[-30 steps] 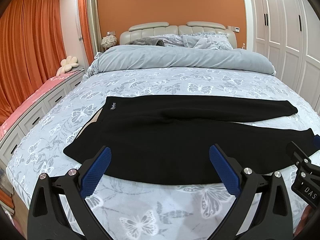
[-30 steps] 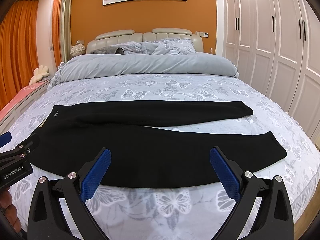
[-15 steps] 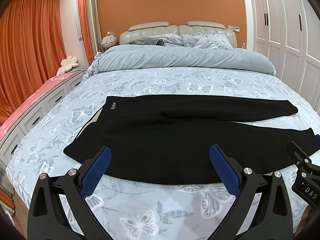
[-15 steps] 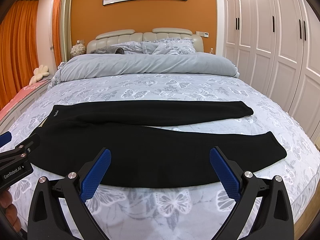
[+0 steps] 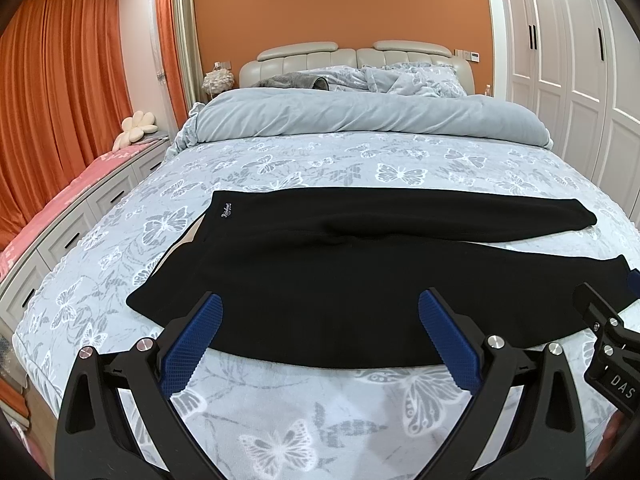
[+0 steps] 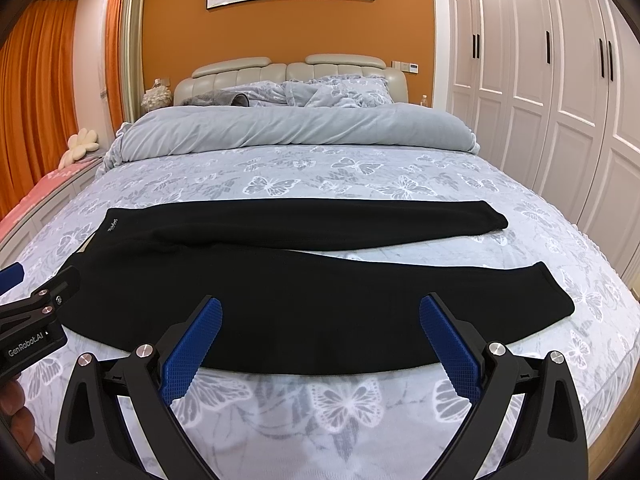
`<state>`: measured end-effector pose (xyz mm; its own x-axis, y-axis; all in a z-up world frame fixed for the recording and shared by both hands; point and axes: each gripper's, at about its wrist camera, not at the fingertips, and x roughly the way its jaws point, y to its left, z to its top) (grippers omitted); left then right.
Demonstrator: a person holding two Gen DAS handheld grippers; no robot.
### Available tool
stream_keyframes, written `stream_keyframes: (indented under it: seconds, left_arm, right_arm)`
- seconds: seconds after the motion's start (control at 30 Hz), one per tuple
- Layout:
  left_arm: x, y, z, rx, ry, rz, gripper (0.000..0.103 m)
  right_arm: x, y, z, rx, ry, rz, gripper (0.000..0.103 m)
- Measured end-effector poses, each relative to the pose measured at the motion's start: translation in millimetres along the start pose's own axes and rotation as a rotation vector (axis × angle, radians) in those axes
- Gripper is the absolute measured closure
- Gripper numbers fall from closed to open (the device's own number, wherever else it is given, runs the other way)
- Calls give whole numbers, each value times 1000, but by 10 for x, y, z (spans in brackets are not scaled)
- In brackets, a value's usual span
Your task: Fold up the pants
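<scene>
Pants (image 5: 340, 280) are laid flat on the bed (image 5: 304, 160), just past my fingers, long axis crossways: waistband off to my left, cuffs right. Left gripper (image 5: 320, 336) and right gripper (image 6: 320, 336) both spread wide, empty.

Right gripper (image 5: 612, 344) barely pokes in at the left view's edge, its tips cut off; the white label (image 5: 227, 212) on the pants (image 5: 340, 272) is too tiny to read; a hand (image 6: 16, 412) slips off the right view's corner
</scene>
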<state>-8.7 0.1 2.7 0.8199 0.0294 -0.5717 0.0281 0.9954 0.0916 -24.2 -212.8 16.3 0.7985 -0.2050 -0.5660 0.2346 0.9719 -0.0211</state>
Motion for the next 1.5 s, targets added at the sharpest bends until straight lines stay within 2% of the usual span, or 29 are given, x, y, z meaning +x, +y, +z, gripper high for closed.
stream_keyframes:
  seconds: [0.17,0.3,0.37,0.43,0.53,0.63,0.73,0.77,0.87,1.0,1.07,1.13,1.17,1.23,1.27,1.3,1.37,1.5]
  left_arm:
    - [48,53,-18,-9,26,-23,6]
    - [193,161,38,-43,106,-131,6]
    - [278,254,144,-62,144,-200,6]
    - [376,402,308,-70,153,-229,6]
    - [653,688,607,-64,151,-190,5]
    - [1166,1028,956,-71,173,-154,5]
    - [1929,1420,1236,-108,260,-121,5]
    - [2214,1550,1312,-134,297,-116,5]
    - [3019,1977,1384,-249,385,-36,5]
    - [3801,2333,1317,-373,481,-6,5]
    - [4049,2384,1244,-423,521,-36,5]
    - [4204,2373,1214,-428,540,-51,6]
    - [4251,2347,1214,-405,527,-35,9]
    - [4287,2277,1230,-345,505,8,27]
    - [4293,2243,1240,-326,501,12,44]
    - [4269,2220,1259,-312,486,48,85]
    - [4236,2268,1294,-360,478,36,87]
    - [3715,2380,1471,-421,352,-27,92]
  right_arm:
    - [13,-4,-2,1,8,1,5]
    - [75,-138,29,13,51,12,6]
    - [112,-336,126,36,69,40,6]
    - [202,-612,266,74,86,67,6]
    - [529,-1139,561,80,109,30,6]
    - [1086,-1674,820,51,158,-69,6]
    - [1672,-2241,1059,90,177,-141,6]
    - [1903,-2455,1139,121,189,-151,6]
    - [2447,-2865,1272,204,242,-148,5]
    - [3105,-3136,1368,239,314,-139,6]
    - [3364,-3163,1353,234,350,-162,6]
    - [3607,-3186,1304,256,404,-141,5]
    - [3734,-3188,1262,268,438,-130,5]
    - [3871,-3149,1198,258,455,-128,7]
    - [3884,-3069,1168,227,438,-108,29]
    - [3888,-3005,1156,205,435,-94,58]
    - [3800,-2917,1195,213,402,-54,96]
    - [3341,-2845,1450,191,273,-19,97]
